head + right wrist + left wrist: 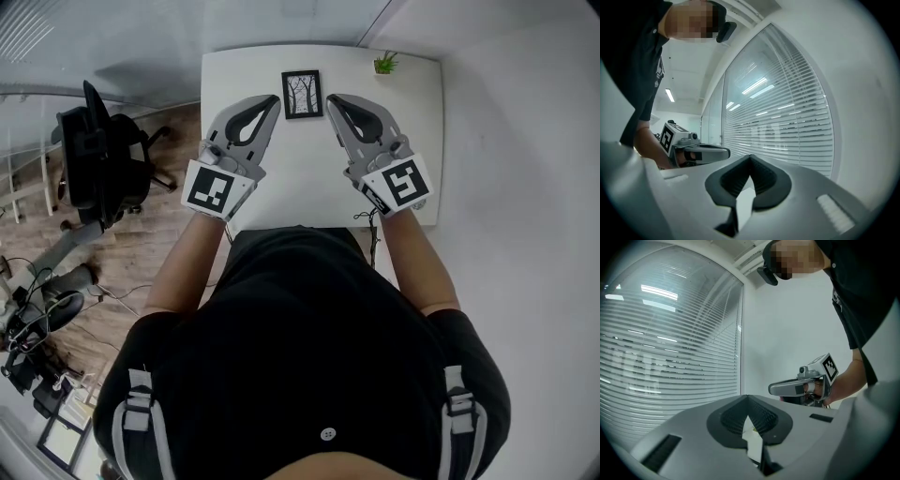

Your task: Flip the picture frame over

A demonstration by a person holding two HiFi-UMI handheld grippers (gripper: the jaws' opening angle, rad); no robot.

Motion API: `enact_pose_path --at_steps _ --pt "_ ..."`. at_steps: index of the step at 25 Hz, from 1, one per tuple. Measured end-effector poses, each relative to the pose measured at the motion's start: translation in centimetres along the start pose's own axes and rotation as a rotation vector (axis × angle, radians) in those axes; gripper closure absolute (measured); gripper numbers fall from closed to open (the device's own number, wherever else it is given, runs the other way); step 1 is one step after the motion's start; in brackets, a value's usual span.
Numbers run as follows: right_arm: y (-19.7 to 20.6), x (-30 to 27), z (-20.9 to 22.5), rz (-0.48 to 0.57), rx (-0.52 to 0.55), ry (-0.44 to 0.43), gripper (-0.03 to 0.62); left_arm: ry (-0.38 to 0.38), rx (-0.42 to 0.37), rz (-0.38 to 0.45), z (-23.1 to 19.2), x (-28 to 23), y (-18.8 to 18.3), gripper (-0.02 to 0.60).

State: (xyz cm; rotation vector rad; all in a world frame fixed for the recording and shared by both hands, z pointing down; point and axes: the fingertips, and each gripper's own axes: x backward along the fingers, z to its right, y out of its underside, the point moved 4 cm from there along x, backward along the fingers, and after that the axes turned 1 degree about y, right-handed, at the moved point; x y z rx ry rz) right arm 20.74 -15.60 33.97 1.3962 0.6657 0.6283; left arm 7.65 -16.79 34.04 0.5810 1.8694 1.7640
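The picture frame (302, 94) lies flat on the white counter (281, 187), close to the middle of its far edge. Its black border and its drawing of bare trees face up. I cannot see the back of it.

My left tongs (275, 98) hang just beside the frame's left edge, tips angled in toward its near-left corner. My right tongs (333, 98) mirror them just beside its right edge. The frame sits between the two tips, and neither pair has it. Both pairs are clenched, the dark ribbed pads pressed together at the tips with nothing caught between them. Each pair points out level over the counter rather than down at it. From the left gripper view I see the right tongs off to the side with my hand (816, 389) wrapped around the grip.

A small green plant (385, 64) stands near the counter's far right corner, well apart from the frame. The near half of the counter is bare white. Past the counter's left edge a black office chair (98, 155) stands on the wood floor (178, 150). Slatted window blinds (787, 126) run along the room beyond the counter.
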Motion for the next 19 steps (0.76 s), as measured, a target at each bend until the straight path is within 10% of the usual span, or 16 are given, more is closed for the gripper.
enact_pose_path --at_steps 19 --pt "0.41 -0.36 0.1 -0.014 -0.009 0.002 0.586 0.001 -0.004 -0.017 -0.22 -0.09 0.6 0.574"
